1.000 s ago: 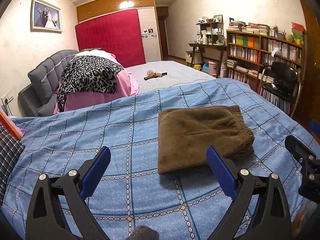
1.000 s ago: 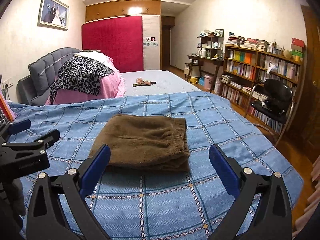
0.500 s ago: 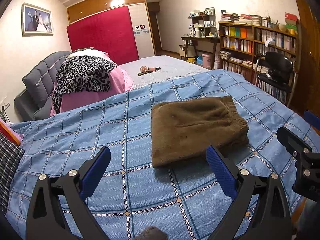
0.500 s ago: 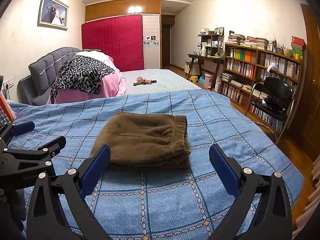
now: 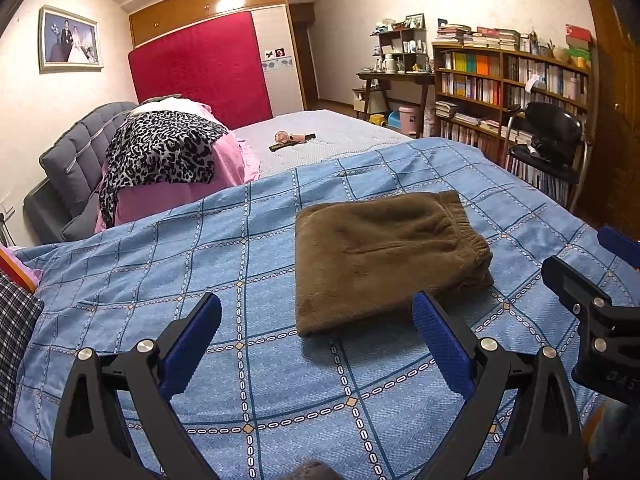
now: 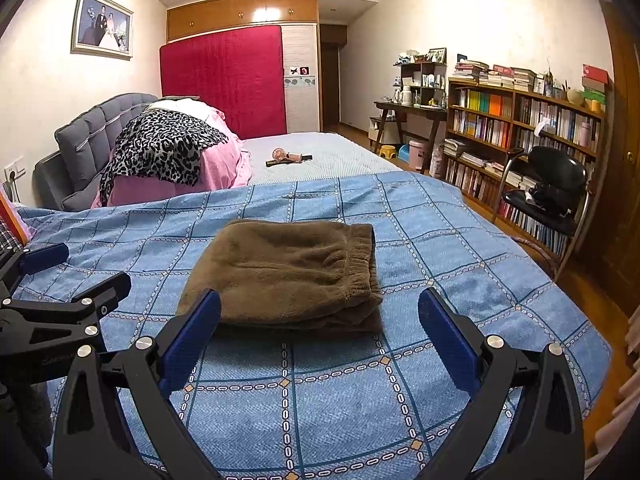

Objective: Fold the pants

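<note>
The brown fleece pants (image 5: 380, 256) lie folded in a compact rectangle on the blue checked bedspread (image 5: 200, 264), elastic waistband at the right. They also show in the right wrist view (image 6: 288, 272). My left gripper (image 5: 316, 336) is open and empty, held above the bedspread just short of the pants' near edge. My right gripper (image 6: 320, 332) is open and empty, also just short of the pants. The right gripper shows at the right edge of the left wrist view (image 5: 592, 304); the left gripper shows at the left edge of the right wrist view (image 6: 60, 300).
A pink quilt with a leopard-print cloth (image 6: 160, 152) lies against the grey headboard. A small pink fan (image 6: 286, 156) lies on the grey sheet beyond. A black chair (image 6: 548, 188) and bookshelves (image 6: 520, 128) stand right of the bed. Plaid cloth (image 5: 16, 328) lies at left.
Both grippers have drawn back slightly and risen from the folded pants, staying open. The pants have not moved.
</note>
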A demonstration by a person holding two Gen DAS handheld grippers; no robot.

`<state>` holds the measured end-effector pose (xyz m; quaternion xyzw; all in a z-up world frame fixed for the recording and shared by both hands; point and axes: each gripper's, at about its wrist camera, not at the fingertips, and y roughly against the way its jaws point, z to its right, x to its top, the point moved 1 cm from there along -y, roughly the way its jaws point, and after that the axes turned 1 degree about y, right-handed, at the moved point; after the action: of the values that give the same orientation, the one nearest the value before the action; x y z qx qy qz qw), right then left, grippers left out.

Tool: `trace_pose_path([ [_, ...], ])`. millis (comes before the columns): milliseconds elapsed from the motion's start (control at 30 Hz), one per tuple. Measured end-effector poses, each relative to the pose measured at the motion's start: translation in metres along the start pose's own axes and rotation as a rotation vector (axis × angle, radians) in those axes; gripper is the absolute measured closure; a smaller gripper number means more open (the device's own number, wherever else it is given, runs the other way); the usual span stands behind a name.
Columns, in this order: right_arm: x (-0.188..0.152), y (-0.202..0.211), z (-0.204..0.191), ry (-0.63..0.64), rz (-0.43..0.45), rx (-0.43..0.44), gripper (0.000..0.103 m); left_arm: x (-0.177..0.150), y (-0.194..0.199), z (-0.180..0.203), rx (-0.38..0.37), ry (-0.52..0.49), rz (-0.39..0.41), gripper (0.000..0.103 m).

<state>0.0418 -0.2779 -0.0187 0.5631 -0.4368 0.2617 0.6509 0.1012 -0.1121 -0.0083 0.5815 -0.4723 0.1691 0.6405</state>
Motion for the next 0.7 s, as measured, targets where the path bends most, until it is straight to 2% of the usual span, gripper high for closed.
trace_pose_path([
  [167, -0.001, -0.005, 0.001, 0.003, -0.007, 0.008, 0.003, -0.001, -0.005, -0.002, -0.025, 0.022, -0.020, 0.008],
  [500, -0.007, -0.011, 0.005, -0.007, -0.022, 0.011, 0.003, -0.004, -0.005, 0.001, -0.020, 0.005, -0.015, 0.008],
  [700, -0.014, -0.022, 0.010, -0.035, -0.062, 0.019, 0.003, -0.013, -0.014, -0.010, -0.010, 0.050, -0.063, 0.008],
])
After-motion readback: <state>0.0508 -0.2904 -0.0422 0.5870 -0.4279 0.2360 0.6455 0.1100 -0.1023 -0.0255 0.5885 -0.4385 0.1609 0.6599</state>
